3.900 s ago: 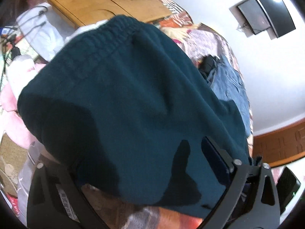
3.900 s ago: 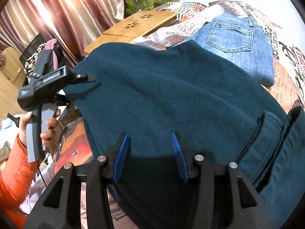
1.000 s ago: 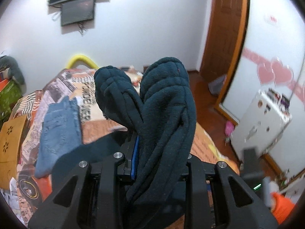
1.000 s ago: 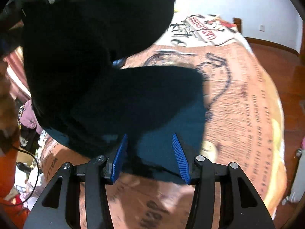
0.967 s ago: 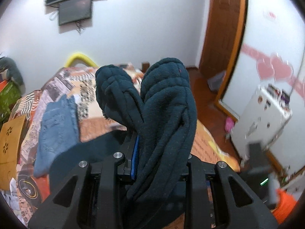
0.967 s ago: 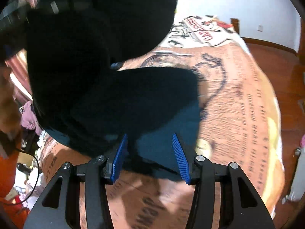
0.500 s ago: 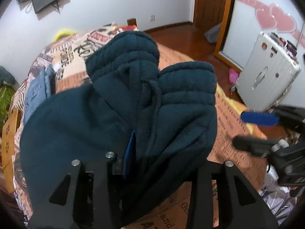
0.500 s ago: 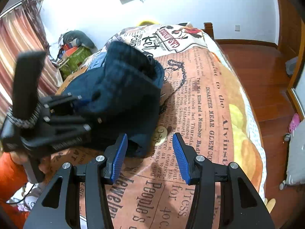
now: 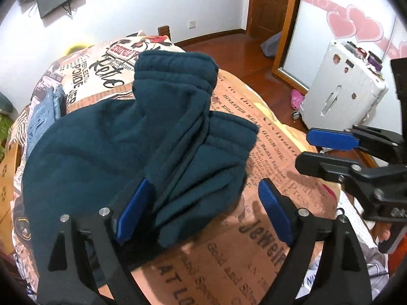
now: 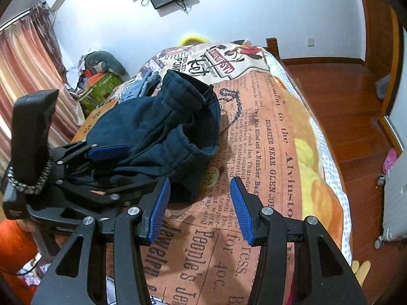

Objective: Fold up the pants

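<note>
The dark teal pants (image 9: pixel 122 147) lie in a bunched fold on the newspaper-print bed cover (image 9: pixel 267 137), cuffs uppermost. My left gripper (image 9: pixel 204 186) sits low over the near end of the heap and its jaws are opening. The cloth lies between them against the left pad, while the right pad stands free. In the right wrist view the pants (image 10: pixel 162 127) are at centre left, with the left gripper (image 10: pixel 122 167) reaching in from the left. My right gripper (image 10: pixel 199 181) hangs open over bare bed cover just right of the pants, holding nothing. It also shows from the left wrist as the right gripper (image 9: pixel 304 150).
Folded blue jeans (image 9: pixel 43 111) lie at the bed's far side, next to a wooden lap table (image 10: pixel 94 119). A white suitcase (image 9: pixel 343 96) and a pink shoe (image 9: pixel 297 96) are on the wood floor right of the bed. Curtains (image 10: pixel 25 63) and a green bag (image 10: pixel 99 86) stand behind.
The left gripper came down with the bunched pants onto the bed and its jaws spread off the cloth. The right gripper drew back clear of the pants.
</note>
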`<control>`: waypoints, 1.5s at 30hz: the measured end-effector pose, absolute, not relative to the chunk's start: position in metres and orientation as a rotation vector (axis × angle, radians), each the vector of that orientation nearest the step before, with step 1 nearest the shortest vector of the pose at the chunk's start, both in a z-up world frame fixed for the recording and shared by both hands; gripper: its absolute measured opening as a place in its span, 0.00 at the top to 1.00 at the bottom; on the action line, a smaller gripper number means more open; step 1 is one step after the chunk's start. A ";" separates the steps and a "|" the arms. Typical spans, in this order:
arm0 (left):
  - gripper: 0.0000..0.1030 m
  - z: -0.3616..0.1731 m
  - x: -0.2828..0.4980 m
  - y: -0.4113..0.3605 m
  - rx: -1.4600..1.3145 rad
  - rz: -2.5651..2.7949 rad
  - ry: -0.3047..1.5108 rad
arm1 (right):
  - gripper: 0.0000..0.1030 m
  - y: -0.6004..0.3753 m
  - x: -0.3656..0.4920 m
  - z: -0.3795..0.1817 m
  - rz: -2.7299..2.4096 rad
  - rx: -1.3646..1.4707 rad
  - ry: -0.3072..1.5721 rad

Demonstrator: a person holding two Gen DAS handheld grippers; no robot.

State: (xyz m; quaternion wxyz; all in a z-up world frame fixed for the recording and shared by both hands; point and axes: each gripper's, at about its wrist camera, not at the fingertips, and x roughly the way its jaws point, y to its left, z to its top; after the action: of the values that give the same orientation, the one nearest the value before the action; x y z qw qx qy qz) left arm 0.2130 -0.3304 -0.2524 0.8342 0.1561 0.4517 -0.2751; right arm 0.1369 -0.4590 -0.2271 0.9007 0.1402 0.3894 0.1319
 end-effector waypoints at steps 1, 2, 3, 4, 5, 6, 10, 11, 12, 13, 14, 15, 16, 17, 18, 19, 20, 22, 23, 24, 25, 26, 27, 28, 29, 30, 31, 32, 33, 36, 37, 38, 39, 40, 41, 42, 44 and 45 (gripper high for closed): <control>0.15 -0.247 0.212 -0.327 0.324 -0.581 0.946 | 0.56 -0.459 0.135 -0.226 0.272 0.289 0.802; 0.15 -0.241 0.211 -0.322 0.317 -0.575 0.929 | 0.55 -0.459 0.134 -0.226 0.272 0.288 0.800; 0.15 -0.233 0.211 -0.315 0.308 -0.563 0.908 | 0.55 -0.459 0.132 -0.225 0.273 0.286 0.800; 0.15 -0.225 0.213 -0.307 0.298 -0.549 0.886 | 0.54 -0.458 0.133 -0.225 0.274 0.283 0.801; 0.15 -0.218 0.216 -0.300 0.289 -0.537 0.867 | 0.53 -0.457 0.132 -0.224 0.275 0.279 0.801; 0.15 -0.209 0.220 -0.290 0.278 -0.516 0.841 | 0.52 -0.456 0.133 -0.224 0.277 0.276 0.802; 0.13 -0.186 0.249 -0.251 0.252 -0.411 0.775 | 0.52 -0.444 0.139 -0.229 0.298 0.267 0.823; 0.12 -0.183 0.264 -0.237 0.224 -0.385 0.777 | 0.52 -0.442 0.141 -0.230 0.307 0.269 0.829; 0.12 -0.183 0.277 -0.226 0.201 -0.366 0.785 | 0.52 -0.439 0.142 -0.232 0.316 0.274 0.833; 0.12 -0.183 0.290 -0.216 0.186 -0.341 0.792 | 0.52 -0.434 0.145 -0.235 0.330 0.284 0.842; 0.12 -0.185 0.304 -0.204 0.177 -0.310 0.800 | 0.52 -0.431 0.147 -0.237 0.339 0.288 0.851; 0.12 -0.189 0.321 -0.192 0.173 -0.273 0.813 | 0.52 -0.427 0.149 -0.240 0.348 0.290 0.863; 0.12 -0.194 0.337 -0.181 0.173 -0.237 0.829 | 0.52 -0.423 0.150 -0.243 0.353 0.288 0.872; 0.12 -0.199 0.351 -0.172 0.174 -0.208 0.846 | 0.52 -0.418 0.153 -0.246 0.359 0.287 0.884; 0.12 -0.207 0.369 -0.161 0.179 -0.174 0.871 | 0.52 -0.415 0.155 -0.249 0.366 0.289 0.894; 0.12 -0.215 0.382 -0.155 0.187 -0.155 0.892 | 0.52 -0.411 0.157 -0.253 0.378 0.295 0.909; 0.12 -0.224 0.396 -0.148 0.199 -0.142 0.917 | 0.52 -0.407 0.161 -0.257 0.389 0.304 0.927; 0.12 -0.245 0.420 -0.138 0.232 -0.110 0.963 | 0.52 -0.401 0.167 -0.265 0.411 0.313 0.961; 0.12 -0.256 0.429 -0.134 0.252 -0.098 0.983 | 0.52 -0.396 0.171 -0.269 0.420 0.307 0.981; 0.12 -0.271 0.440 -0.132 0.285 -0.083 1.011 | 0.52 -0.392 0.174 -0.272 0.425 0.301 0.994; 0.12 -0.281 0.443 -0.132 0.310 -0.075 1.030 | 0.52 -0.388 0.178 -0.276 0.430 0.300 1.009; 0.12 -0.293 0.448 -0.131 0.333 -0.081 1.052 | 0.52 -0.386 0.182 -0.279 0.438 0.307 1.022; 0.12 -0.305 0.449 -0.131 0.360 -0.110 1.068 | 0.52 -0.385 0.186 -0.282 0.446 0.317 1.032; 0.11 -0.312 0.445 -0.132 0.381 -0.132 1.067 | 0.52 -0.383 0.194 -0.286 0.455 0.332 1.049; 0.11 -0.316 0.439 -0.133 0.401 -0.146 1.050 | 0.50 -0.383 0.198 -0.287 0.457 0.337 1.054; 0.11 -0.316 0.432 -0.132 0.412 -0.154 1.015 | 0.50 -0.383 0.202 -0.288 0.462 0.338 1.055; 0.11 -0.316 0.425 -0.129 0.408 -0.164 0.990 | 0.50 -0.383 0.208 -0.287 0.463 0.329 1.050; 0.11 -0.316 0.420 -0.125 0.392 -0.177 0.984 | 0.50 -0.383 0.213 -0.285 0.462 0.319 1.048; 0.11 -0.316 0.415 -0.118 0.360 -0.192 0.997 | 0.50 -0.383 0.218 -0.285 0.462 0.308 1.052; 0.11 -0.315 0.401 -0.104 0.312 -0.233 1.032 | 0.50 -0.384 0.236 -0.283 0.431 0.276 1.043; 0.11 -0.315 0.395 -0.100 0.314 -0.240 1.034 | 0.50 -0.386 0.241 -0.284 0.422 0.279 1.041; 0.11 -0.314 0.386 -0.098 0.319 -0.244 1.032 | 0.50 -0.389 0.246 -0.284 0.413 0.282 1.036; 0.11 -0.312 0.378 -0.095 0.320 -0.248 1.033 | 0.50 -0.390 0.250 -0.283 0.398 0.279 1.026; 0.11 -0.311 0.372 -0.093 0.317 -0.251 1.035 | 0.50 -0.392 0.252 -0.283 0.382 0.270 1.018; 0.11 -0.309 0.367 -0.091 0.312 -0.254 1.037 | 0.50 -0.393 0.253 -0.282 0.365 0.259 1.013; 0.11 -0.308 0.358 -0.090 0.306 -0.258 1.041 | 0.50 -0.393 0.254 -0.281 0.344 0.241 1.011; 0.11 -0.302 0.344 -0.090 0.291 -0.284 1.037 | 0.50 -0.395 0.248 -0.278 0.317 0.212 1.005; 0.11 -0.299 0.336 -0.092 0.288 -0.299 1.033 | 0.50 -0.395 0.244 -0.276 0.306 0.199 1.000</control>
State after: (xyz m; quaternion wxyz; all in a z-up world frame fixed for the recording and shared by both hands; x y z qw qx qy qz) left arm 0.3356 -0.0917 -0.2991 0.8490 0.1364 0.4904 -0.1419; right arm 0.2443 -0.3948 -0.2757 0.8616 0.0947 0.4768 0.1461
